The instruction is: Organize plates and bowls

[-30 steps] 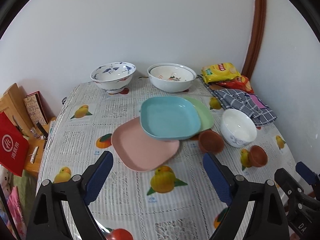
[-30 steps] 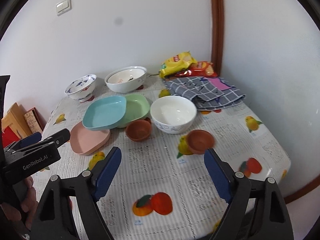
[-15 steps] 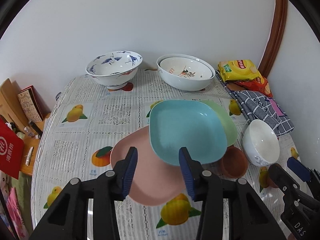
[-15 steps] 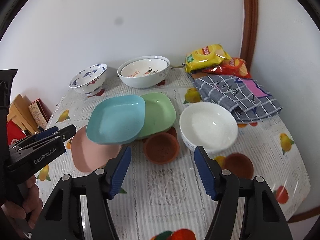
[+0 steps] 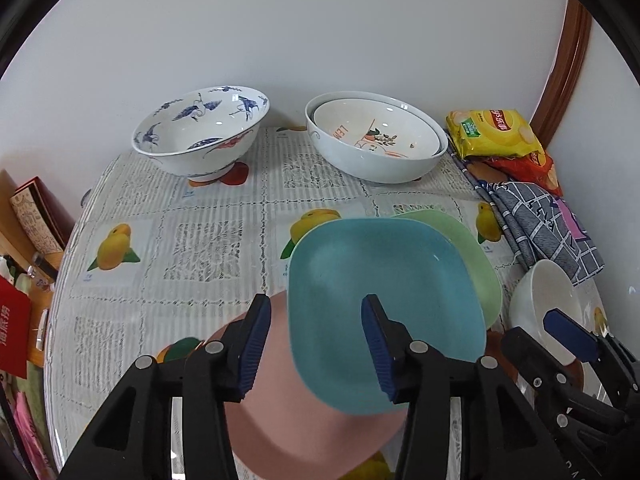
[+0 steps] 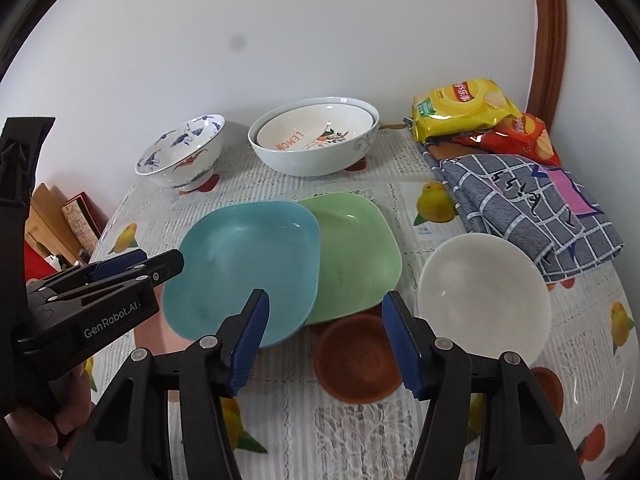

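Blue plate (image 5: 384,300) lies between the left gripper's (image 5: 316,344) half-parted fingers; right gripper (image 6: 324,344), likewise half-parted, frames a brown saucer (image 6: 356,360).

Left gripper (image 5: 316,344): jaws standing partly apart, nothing clamped between the blue pads (image 5: 256,344), pointing forward and tilting downward
Right gripper (image 6: 324,344): jaws gaping a little wider, blue pads (image 6: 400,346) gripping nothing, angling forward and down
Left hand (image 6: 38,428): wrapping around the left gripper's handle, sitting well behind its jaws, only fingers showing
Relative pose: left gripper hovering beside the right jaws, on their left
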The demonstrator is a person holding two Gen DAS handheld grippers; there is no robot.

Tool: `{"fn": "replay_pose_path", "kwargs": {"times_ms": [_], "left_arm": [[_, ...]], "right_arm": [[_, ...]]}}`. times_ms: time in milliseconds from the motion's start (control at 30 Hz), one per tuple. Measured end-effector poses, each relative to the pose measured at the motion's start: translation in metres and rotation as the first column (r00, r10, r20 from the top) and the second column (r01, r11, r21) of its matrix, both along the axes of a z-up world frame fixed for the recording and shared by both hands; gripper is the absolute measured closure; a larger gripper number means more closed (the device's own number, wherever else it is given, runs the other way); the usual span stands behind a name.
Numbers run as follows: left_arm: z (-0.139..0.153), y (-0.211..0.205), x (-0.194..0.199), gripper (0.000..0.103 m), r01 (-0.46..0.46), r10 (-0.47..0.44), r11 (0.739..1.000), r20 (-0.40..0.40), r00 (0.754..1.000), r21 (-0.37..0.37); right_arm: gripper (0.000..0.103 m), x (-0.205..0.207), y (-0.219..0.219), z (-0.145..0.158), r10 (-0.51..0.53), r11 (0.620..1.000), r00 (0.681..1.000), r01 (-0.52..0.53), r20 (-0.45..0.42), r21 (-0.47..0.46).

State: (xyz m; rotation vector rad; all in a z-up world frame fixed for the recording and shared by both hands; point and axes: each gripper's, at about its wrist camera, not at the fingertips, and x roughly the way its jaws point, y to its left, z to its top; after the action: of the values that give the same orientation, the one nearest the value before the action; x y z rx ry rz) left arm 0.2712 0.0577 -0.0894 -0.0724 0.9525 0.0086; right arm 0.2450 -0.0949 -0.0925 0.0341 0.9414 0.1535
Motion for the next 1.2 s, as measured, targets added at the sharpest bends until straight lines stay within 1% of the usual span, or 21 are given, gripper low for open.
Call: {"fn": "replay_pose_path", "kwargs": {"times_ms": [167,233,300,433,500,567,600,633,700,767,833,900,933,967,1000,1067,1200], "left_arm": [[-0.012,0.000,0.019,0.058,-0.006,0.006,1.000,-0.015,1.000,0.002],[-0.017,0.002,0.026,0.058,-0.011,0.011,1.000,-0.024,1.000,-0.006],[-0.020,0.004,0.031,0.058,-0.015,0.015,1.000,-0.020,1.000,-0.015],[-0.025,0.007,0.038,0.058,-0.013,0.013,1.000,-0.024,1.000,-0.024],[-0.028,0.007,0.041,0.058,-0.005,0.004,1.000,-0.030,1.000,-0.029],[-0.031,0.007,0.044,0.058,-0.003,0.002,1.000,-0.032,1.000,-0.025],[-0.032,0.007,0.044,0.059,-0.003,0.002,1.000,-0.033,0.999,-0.025],[-0.034,0.007,0.045,0.062,-0.002,0.001,1.000,-0.036,0.999,-0.027],[-0.037,0.008,0.046,0.067,0.002,-0.003,0.999,-0.044,0.999,-0.037],[-0.039,0.008,0.047,0.075,0.005,-0.007,0.999,-0.050,0.999,-0.043],[-0.041,0.007,0.047,0.079,0.006,-0.008,0.999,-0.055,0.998,-0.043],[-0.041,0.007,0.045,0.084,-0.008,0.006,1.000,-0.039,0.999,-0.030],[-0.040,0.008,0.044,0.089,-0.018,0.017,1.000,-0.029,0.999,-0.022],[-0.040,0.008,0.044,0.089,-0.018,0.018,1.000,-0.026,1.000,-0.025],[-0.040,0.010,0.044,0.090,-0.016,0.015,0.999,-0.028,1.000,-0.034],[-0.038,0.012,0.044,0.091,-0.019,0.017,0.999,-0.029,0.999,-0.045],[-0.032,0.013,0.037,0.093,-0.029,0.028,0.999,-0.018,0.999,-0.043]], "right_arm": [[0.045,0.020,0.002,-0.010,0.009,1.000,1.000,-0.009,-0.015,0.005],[0.049,0.028,0.004,-0.015,0.020,1.000,1.000,-0.020,-0.022,0.003],[0.050,0.035,0.007,-0.020,0.027,1.000,0.999,-0.027,-0.032,-0.001],[0.059,0.045,0.009,-0.029,0.034,0.999,0.998,-0.034,-0.050,0.006],[0.060,0.049,0.010,-0.035,0.031,0.999,0.998,-0.031,-0.059,0.011],[0.064,0.053,0.011,-0.039,0.034,0.999,0.997,-0.033,-0.068,0.013],[0.069,0.055,0.012,-0.042,0.038,0.999,0.996,-0.037,-0.075,0.014],[0.074,0.056,0.013,-0.044,0.041,0.999,0.996,-0.039,-0.082,0.017],[0.076,0.059,0.013,-0.048,0.041,0.999,0.995,-0.039,-0.094,0.027],[0.079,0.059,0.015,-0.051,0.051,0.998,0.994,-0.048,-0.098,0.035],[0.085,0.060,0.015,-0.053,0.059,0.997,0.993,-0.054,-0.103,0.046],[0.087,0.060,0.016,-0.055,0.059,0.997,0.993,-0.054,-0.104,0.049],[0.088,0.060,0.016,-0.056,0.053,0.998,0.993,-0.049,-0.103,0.043],[0.090,0.060,0.015,-0.056,0.044,0.999,0.994,-0.041,-0.101,0.034],[0.095,0.060,0.014,-0.057,0.037,0.999,0.995,-0.034,-0.097,0.026],[0.096,0.060,0.013,-0.056,0.037,0.999,0.995,-0.034,-0.095,0.036],[0.097,0.057,0.009,-0.052,0.027,0.997,0.995,-0.019,-0.096,0.078]]}}
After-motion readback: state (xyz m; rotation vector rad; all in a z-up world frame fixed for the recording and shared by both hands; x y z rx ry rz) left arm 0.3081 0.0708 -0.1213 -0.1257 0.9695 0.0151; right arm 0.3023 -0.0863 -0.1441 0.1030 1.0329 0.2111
